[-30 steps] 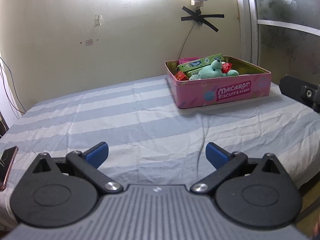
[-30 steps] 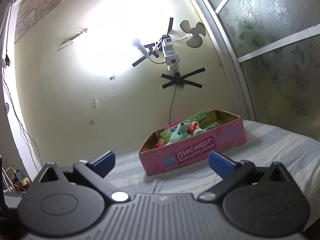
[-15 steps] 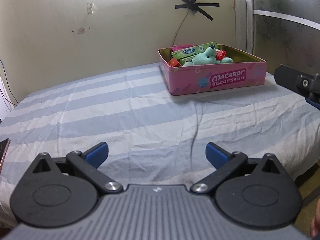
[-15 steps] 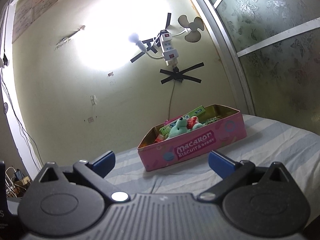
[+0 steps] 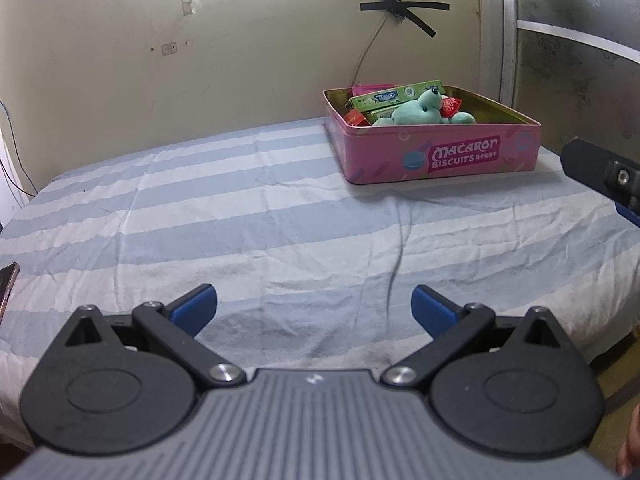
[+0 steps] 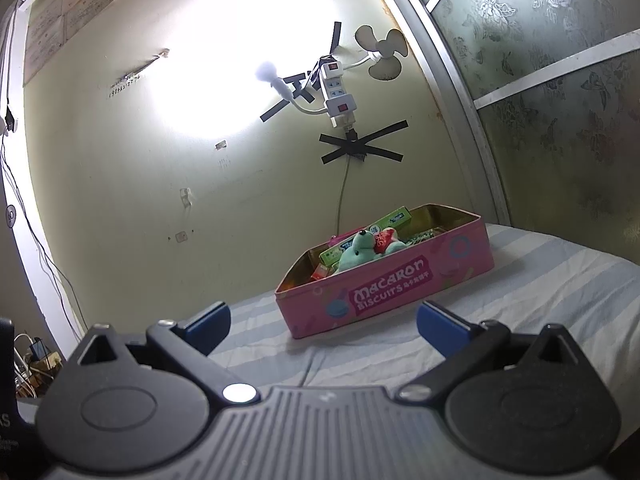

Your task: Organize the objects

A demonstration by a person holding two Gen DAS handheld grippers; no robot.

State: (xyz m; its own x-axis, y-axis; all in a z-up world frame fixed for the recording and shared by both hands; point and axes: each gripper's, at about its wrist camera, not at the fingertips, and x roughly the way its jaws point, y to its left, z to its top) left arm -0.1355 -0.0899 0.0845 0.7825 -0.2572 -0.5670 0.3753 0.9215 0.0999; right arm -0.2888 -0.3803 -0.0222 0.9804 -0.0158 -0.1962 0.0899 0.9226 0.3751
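A pink "Macaron Biscuits" tin (image 5: pixel 440 156) stands open at the far right of the striped bed; it also shows in the right wrist view (image 6: pixel 384 292). Inside lie a teal plush toy (image 5: pixel 420 114), green boxes (image 5: pixel 392 96) and small red packets (image 5: pixel 450 105). My left gripper (image 5: pixel 314 308) is open and empty, low over the near part of the bed, well short of the tin. My right gripper (image 6: pixel 323 326) is open and empty, facing the tin from close in front. Part of the right gripper shows at the right edge of the left wrist view (image 5: pixel 604 172).
The blue-and-white striped sheet (image 5: pixel 240 216) covers the bed. A phone (image 5: pixel 7 280) lies at its left edge. A power strip (image 6: pixel 338 92) with a lamp and small fan hangs on the wall behind the tin. Patterned glass panels (image 6: pixel 552 100) stand at the right.
The left gripper's view has shifted, and the tin now sits further right and lower in it. The right gripper has tilted slightly. Both stay open and empty.
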